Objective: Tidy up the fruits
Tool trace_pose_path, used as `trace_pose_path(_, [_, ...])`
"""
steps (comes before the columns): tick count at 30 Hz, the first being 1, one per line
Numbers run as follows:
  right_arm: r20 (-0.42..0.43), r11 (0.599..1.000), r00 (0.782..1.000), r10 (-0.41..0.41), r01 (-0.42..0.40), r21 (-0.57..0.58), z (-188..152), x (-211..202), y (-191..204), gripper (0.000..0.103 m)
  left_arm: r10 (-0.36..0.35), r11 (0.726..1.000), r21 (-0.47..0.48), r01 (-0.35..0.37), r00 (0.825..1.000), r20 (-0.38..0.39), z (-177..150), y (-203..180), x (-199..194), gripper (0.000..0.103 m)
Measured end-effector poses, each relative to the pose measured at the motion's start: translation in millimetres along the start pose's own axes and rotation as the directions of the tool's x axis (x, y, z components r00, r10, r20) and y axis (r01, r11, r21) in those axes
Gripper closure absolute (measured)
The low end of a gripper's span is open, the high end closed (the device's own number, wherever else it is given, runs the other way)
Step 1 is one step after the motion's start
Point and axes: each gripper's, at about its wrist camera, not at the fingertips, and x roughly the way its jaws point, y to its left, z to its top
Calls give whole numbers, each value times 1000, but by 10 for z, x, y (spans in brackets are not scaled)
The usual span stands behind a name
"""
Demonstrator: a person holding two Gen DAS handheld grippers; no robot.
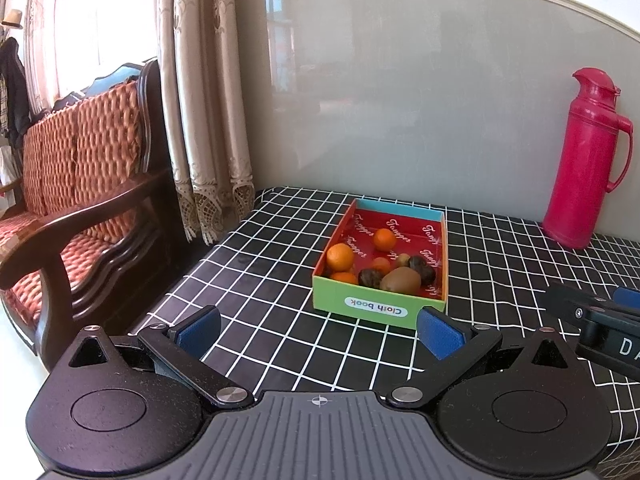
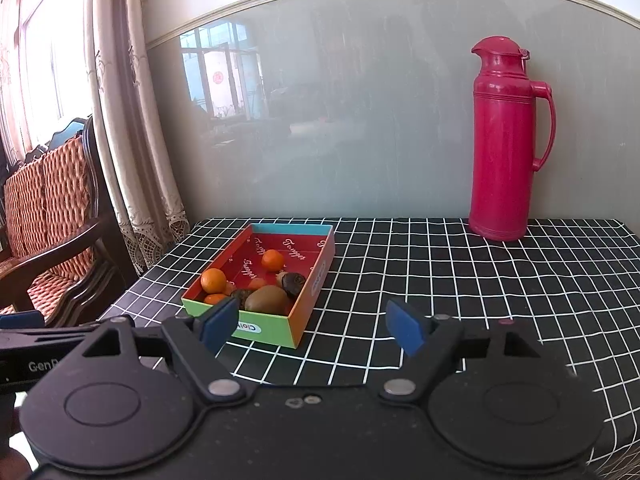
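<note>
A colourful cardboard box [image 1: 376, 307] with a red inside stands on the black checked tablecloth. It holds several oranges [image 1: 340, 257], a kiwi [image 1: 401, 280] and dark brown fruits [image 1: 420, 266]. The box also shows in the right wrist view [image 2: 308, 292], with the oranges [image 2: 213, 280] and the kiwi [image 2: 266, 299]. My left gripper [image 1: 318, 332] is open and empty, just in front of the box. My right gripper [image 2: 312, 326] is open and empty, near the box's front right corner.
A tall pink thermos [image 1: 584, 160] stands at the back right by the wall; it also shows in the right wrist view [image 2: 506, 140]. A wooden sofa [image 1: 76, 184] and curtains [image 1: 204, 120] are left of the table. The table's left edge is near the box.
</note>
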Motion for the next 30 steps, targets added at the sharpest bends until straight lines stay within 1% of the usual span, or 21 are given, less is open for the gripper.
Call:
trace_pose_path(6, [-1, 1000, 1000, 1, -1, -1, 5, 9, 6, 23, -4, 1000, 2, 4, 1000, -5, -12, -4, 29, 0])
trace_pose_path(11, [0, 1000, 1000, 1, -1, -1, 5, 9, 2, 23, -35, 999, 14, 35, 999, -10, -10, -12, 52, 0])
trace_pose_path(16, [7, 1000, 1000, 2, -2, 0, 13, 11, 6, 23, -72, 997, 5, 72, 997, -33, 1, 2, 80, 0])
trace_pose_path(25, [9, 1000, 1000, 2, -2, 2, 14, 37, -9, 23, -120, 992, 33, 121, 992, -46, -2, -44, 126, 0])
trace_pose_path(28, [13, 1000, 1000, 6, -6, 7, 17, 47, -13, 23, -112, 993, 23, 113, 993, -34, 3, -44, 124, 0])
trace_pose_path(30, [14, 1000, 1000, 7, -7, 10, 18, 51, -23, 23, -79, 997, 20, 79, 997, -7, 10, -46, 114, 0])
